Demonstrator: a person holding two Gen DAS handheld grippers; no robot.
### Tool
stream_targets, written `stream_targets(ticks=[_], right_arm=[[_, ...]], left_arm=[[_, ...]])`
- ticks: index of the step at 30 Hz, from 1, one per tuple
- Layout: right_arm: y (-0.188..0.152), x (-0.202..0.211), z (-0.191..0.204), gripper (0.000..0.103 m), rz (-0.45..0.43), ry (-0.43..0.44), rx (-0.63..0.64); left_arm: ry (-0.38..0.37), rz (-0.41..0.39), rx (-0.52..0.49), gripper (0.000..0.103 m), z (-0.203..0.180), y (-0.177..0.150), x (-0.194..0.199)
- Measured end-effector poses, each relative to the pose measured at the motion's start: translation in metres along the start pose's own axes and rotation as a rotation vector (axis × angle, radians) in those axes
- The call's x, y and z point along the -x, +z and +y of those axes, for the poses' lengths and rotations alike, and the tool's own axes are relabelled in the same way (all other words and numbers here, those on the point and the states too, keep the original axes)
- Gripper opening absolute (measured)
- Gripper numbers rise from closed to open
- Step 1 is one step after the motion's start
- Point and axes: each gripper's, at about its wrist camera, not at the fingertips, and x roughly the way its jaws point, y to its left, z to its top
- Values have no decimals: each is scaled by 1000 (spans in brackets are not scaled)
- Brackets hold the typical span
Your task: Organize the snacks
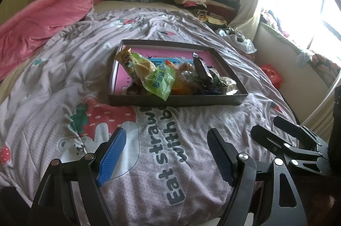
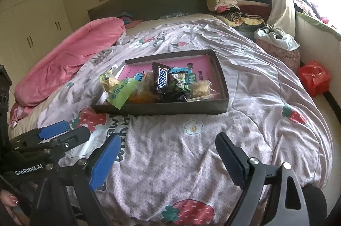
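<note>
Snacks piled in a shallow tray on the bed, both grippers waiting short of it.

A heap of snacks (image 2: 162, 85) fills the near end of a dark tray (image 2: 162, 109) on the strawberry-print quilt (image 2: 170, 162): a Snickers bar (image 2: 161, 78) standing tilted on top, a green packet (image 1: 161, 81) hanging over the near rim. The tray lies straight ahead of the left gripper (image 1: 166, 159), and ahead and slightly left of the right gripper (image 2: 168, 164), its long axis running away from them. Both grippers hover above the quilt with fingers spread wide and nothing between them, side by side and well apart from the tray; neither looks clearly nearer, though the Snickers bar sits more toward the right gripper's side.
</note>
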Motion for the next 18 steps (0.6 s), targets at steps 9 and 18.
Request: stream_targets(ticks=[9, 18], right_arm=[[-2, -2, -4, 90, 8, 3, -8], [-3, -4, -3, 90, 9, 4, -8]], left_arm=[[0, 1, 7, 79, 2, 0, 0], [5, -2, 7, 79, 2, 0, -1]])
